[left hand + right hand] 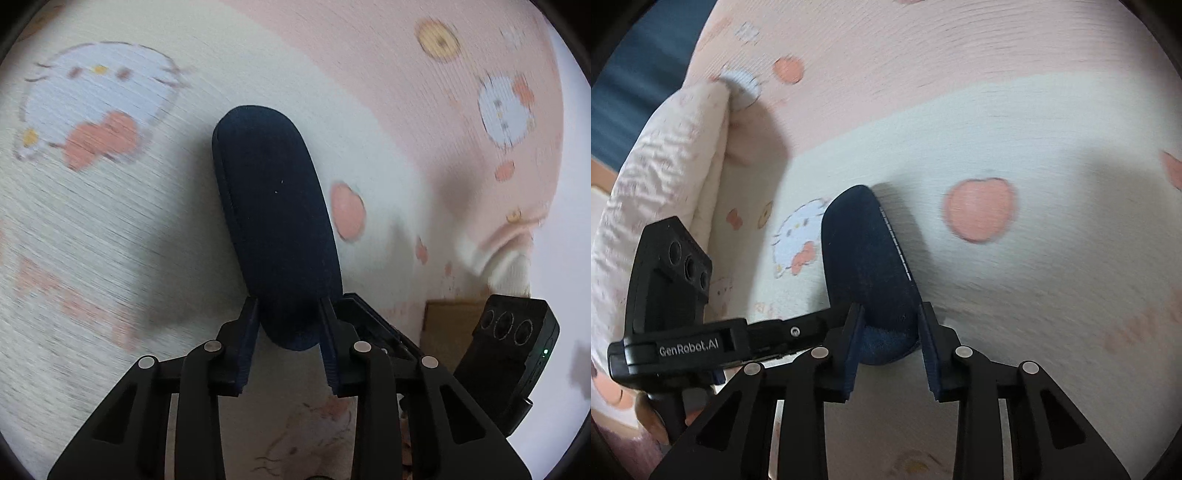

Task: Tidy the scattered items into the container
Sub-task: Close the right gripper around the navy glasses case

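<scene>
Navy felt oval case (275, 221), both jaws pinching it, ribbed cartoon-print bedsheet (110, 240).

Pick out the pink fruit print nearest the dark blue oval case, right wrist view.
The large pink fruit print just right of the dark blue oval case; others lie farther off.

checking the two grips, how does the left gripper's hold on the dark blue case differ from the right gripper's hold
The left gripper pinches the dark blue case with its broad rounded face toward the camera; the right gripper sees the case edge-on, its hinged seam showing. The other gripper sits lower right of the left gripper, but lower left of the right one. Both have their pads on one end of the case, above the pink and cream cartoon blanket.
</scene>
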Demonstrator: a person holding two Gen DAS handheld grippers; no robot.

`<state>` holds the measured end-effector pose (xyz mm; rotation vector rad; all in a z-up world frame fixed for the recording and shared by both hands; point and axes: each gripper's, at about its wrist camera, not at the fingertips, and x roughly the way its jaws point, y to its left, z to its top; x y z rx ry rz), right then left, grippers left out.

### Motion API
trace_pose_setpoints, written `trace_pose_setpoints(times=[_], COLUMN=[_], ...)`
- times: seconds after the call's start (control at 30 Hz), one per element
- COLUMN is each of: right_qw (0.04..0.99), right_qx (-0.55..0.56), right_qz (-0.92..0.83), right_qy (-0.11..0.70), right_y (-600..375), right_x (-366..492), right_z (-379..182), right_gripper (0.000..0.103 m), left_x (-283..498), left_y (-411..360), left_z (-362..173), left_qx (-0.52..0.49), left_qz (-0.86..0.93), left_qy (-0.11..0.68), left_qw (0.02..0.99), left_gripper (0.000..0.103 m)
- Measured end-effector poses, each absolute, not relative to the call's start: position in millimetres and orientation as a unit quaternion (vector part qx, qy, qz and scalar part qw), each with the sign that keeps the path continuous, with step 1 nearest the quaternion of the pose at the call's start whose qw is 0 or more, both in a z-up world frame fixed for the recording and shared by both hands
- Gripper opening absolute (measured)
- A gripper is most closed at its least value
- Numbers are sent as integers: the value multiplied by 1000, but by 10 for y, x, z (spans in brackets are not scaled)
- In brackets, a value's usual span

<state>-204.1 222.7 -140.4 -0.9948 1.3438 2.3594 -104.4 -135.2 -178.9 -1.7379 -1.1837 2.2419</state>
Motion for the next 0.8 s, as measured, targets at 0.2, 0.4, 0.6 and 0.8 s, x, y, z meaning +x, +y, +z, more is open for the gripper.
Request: trace_pose_setpoints(times=[0.2, 0.4, 0.6, 0.8], right_qw=[123, 212, 237, 230], right_qx=[-334, -377, -356, -372], right_qz=[802, 798, 798, 810], right_qy=[479, 419, 425, 391], right_y=[2160, 2113, 2228, 2228], right_x=[-1518, -1063, -919, -1056], right_z=[-1401, -1277, -1242, -1153], right_gripper=[22, 22, 22, 22], left_x=[-1186, -1273, -1113, -1068], left_y=[-822, -336, -344, -582], left_z=[-1700, -1595, -1513, -1516], left_qx=[-580, -602, -596, -579], left_qz=[736, 738, 745, 746], left_qy=[-338, -284, -285, -325], left_qw=[86, 110, 91, 50], left_gripper=[21, 18, 20, 38])
